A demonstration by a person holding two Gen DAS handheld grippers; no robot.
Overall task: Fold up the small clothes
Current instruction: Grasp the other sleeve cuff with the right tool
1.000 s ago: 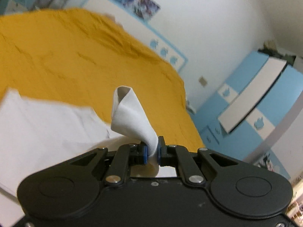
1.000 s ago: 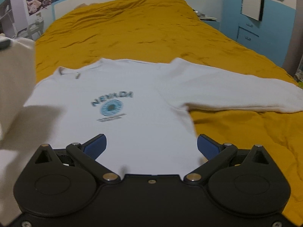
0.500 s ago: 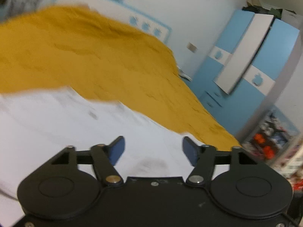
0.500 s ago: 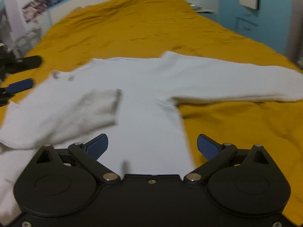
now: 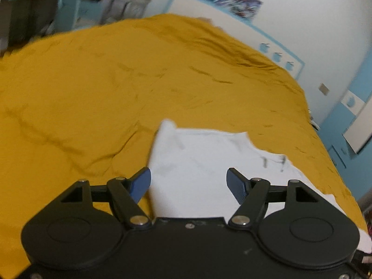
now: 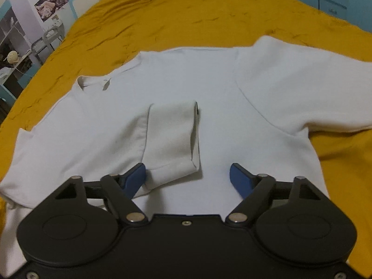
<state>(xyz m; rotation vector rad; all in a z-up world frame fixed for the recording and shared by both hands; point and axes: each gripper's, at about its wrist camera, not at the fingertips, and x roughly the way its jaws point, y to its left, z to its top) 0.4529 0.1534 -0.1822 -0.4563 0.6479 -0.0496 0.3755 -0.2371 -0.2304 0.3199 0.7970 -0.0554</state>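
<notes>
A white long-sleeved shirt (image 6: 209, 88) lies flat on the yellow bedspread (image 6: 186, 11). Its left sleeve (image 6: 171, 139) is folded across the chest, cuff towards me. The other sleeve (image 6: 313, 88) stretches out to the right. My right gripper (image 6: 188, 177) is open and empty, just above the shirt's lower front beside the folded cuff. My left gripper (image 5: 188, 184) is open and empty, over the shirt's shoulder and collar area (image 5: 209, 158) in the left wrist view.
The yellow bedspread (image 5: 93, 93) spreads wide to the left and beyond the shirt. Blue and white cabinets (image 5: 348, 121) stand past the bed's right side. Shelves and a chair (image 6: 46, 32) stand at the far left by the headboard.
My left gripper opened and let go of the sleeve, which now lies folded across the chest. The left gripper then drew back left. The right gripper moved closer over the shirt.
</notes>
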